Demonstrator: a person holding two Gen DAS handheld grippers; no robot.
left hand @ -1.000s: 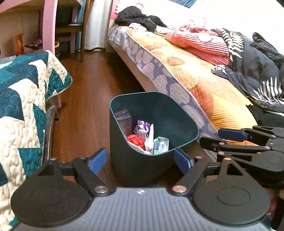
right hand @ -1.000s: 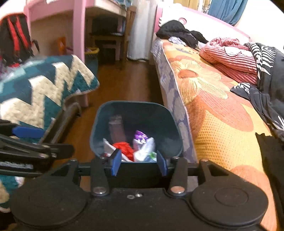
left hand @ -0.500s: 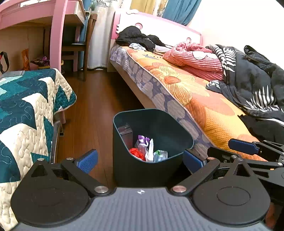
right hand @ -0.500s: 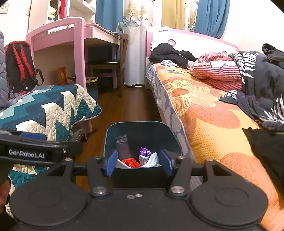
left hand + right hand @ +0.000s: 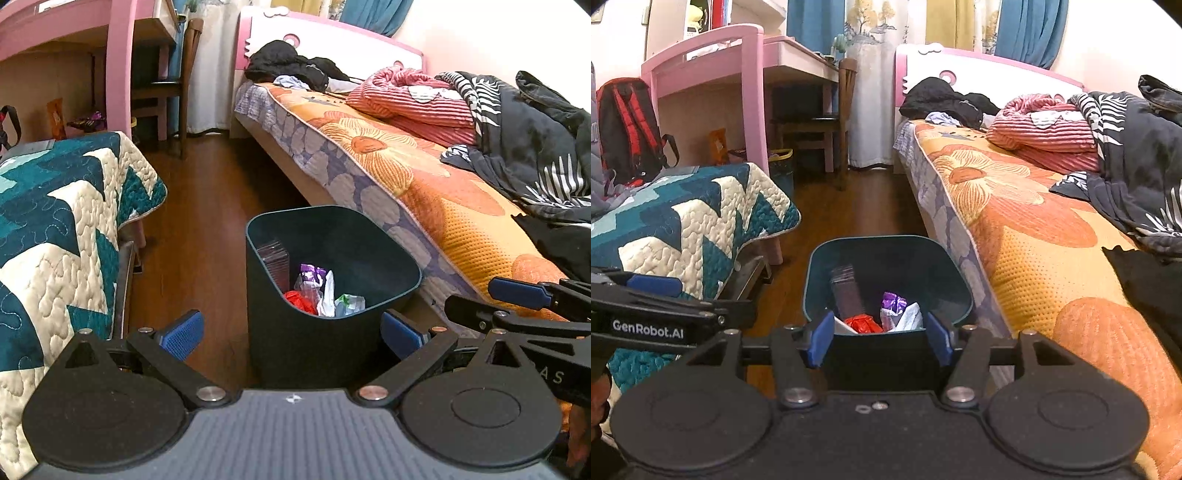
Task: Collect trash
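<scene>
- Beside the bed (image 5: 436,192), on the wooden floor (image 5: 199,206), stands the dark bin (image 5: 314,347), upright, already holding a red wrapper (image 5: 297,300), a purple packet (image 5: 893,301) and white scraps.
- Left gripper (image 5: 291,334): fingers spread as wide as they go, nothing between them; since a second ago they have widened and the view has tipped up.
- Right gripper (image 5: 879,341): fingers parted and empty, wider than a second ago, framing the bin's near rim.
- Judged step: a drop into the bin is finished. Next comes finding another piece of trash, none evident nearby.
</scene>
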